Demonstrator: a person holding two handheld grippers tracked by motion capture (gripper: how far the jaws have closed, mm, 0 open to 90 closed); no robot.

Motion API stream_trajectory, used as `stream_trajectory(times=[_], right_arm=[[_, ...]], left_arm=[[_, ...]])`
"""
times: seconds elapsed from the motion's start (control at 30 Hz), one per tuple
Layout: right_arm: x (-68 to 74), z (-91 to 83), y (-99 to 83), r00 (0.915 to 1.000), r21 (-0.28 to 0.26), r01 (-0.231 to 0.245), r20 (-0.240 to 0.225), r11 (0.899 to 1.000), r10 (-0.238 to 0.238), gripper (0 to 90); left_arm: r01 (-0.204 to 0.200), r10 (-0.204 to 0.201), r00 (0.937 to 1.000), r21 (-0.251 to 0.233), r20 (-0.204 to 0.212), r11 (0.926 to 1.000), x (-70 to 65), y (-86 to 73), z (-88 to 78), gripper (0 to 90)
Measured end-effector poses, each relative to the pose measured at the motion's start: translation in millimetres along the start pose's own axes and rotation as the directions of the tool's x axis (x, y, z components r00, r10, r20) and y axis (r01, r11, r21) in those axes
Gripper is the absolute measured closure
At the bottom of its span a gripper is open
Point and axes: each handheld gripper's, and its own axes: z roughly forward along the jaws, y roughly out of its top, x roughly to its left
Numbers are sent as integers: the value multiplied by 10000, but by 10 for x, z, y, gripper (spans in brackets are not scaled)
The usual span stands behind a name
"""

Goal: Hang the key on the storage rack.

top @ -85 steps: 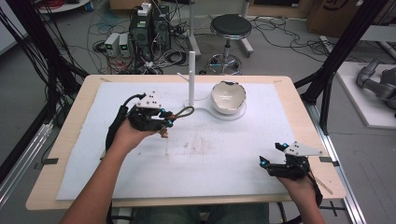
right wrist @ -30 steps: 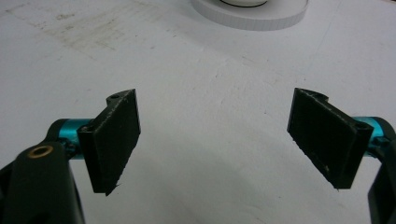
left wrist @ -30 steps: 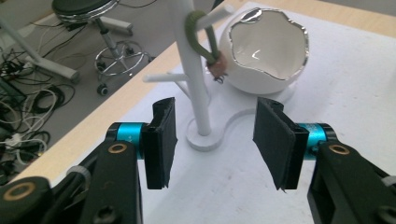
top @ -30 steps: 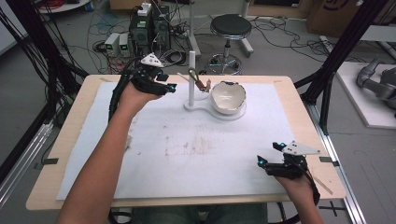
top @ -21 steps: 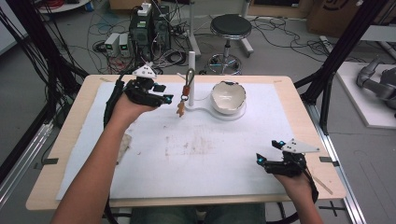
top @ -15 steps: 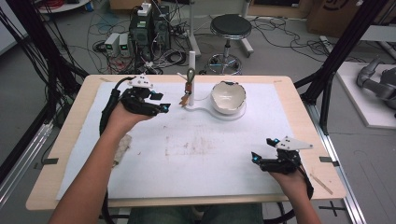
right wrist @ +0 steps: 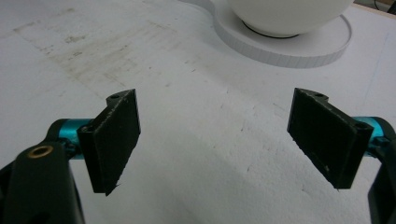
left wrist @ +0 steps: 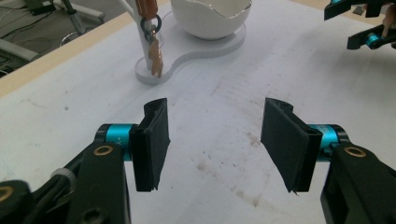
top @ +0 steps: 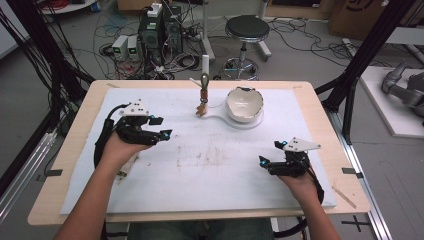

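A white stand (top: 220,117) at the back middle of the table carries an upright post (top: 205,65) with a side peg. A brown key fob with a dark ring (top: 202,97) hangs from that peg, and in the left gripper view the fob (left wrist: 152,46) hangs free against the post. A white, jagged-rimmed bowl (top: 244,104) sits on the stand's round end. My left gripper (top: 164,127) hovers left of the stand, apart from the fob. Its jaws have just been opening, and the left gripper (left wrist: 215,140) has nothing in it. My right gripper (top: 269,154) is open and empty at the front right, and the right gripper (right wrist: 215,140) faces the bowl (right wrist: 289,14).
A white mat (top: 215,165) with faint brown stains covers the wooden table (top: 75,150). A thin wooden stick (top: 344,196) lies near the front right corner. Black frame legs, cables and a stool (top: 245,30) stand on the floor beyond the far edge.
The left gripper has drawn back from the post, down and to the left, with its jaws wider; the fob stays hanging on the peg. The right gripper has shifted slightly left.
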Motion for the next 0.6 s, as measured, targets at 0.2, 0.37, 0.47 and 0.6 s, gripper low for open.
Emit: stream_trajectory(times=[0.2, 0.37, 0.47, 0.6], right_arm=[[-56, 20, 6, 9998, -39, -149, 149, 9999, 150, 173], [-62, 32, 7, 9996, -33, -197, 177, 9998, 198, 173], [-66, 33, 6, 9995, -18, -241, 206, 9997, 241, 173], [-79, 40, 3, 9994, -10, -258, 220, 9997, 258, 173]], left_arm=[[267, -264, 9994, 122, -239, 9996, -10, -197, -36, 373], [485, -486, 9985, -42, -246, 9988, -49, -342, -55, 349], [729, -737, 9969, -267, -292, 9970, -84, -438, -73, 322], [755, -764, 9963, -239, -392, 9969, -113, -516, -98, 296]])
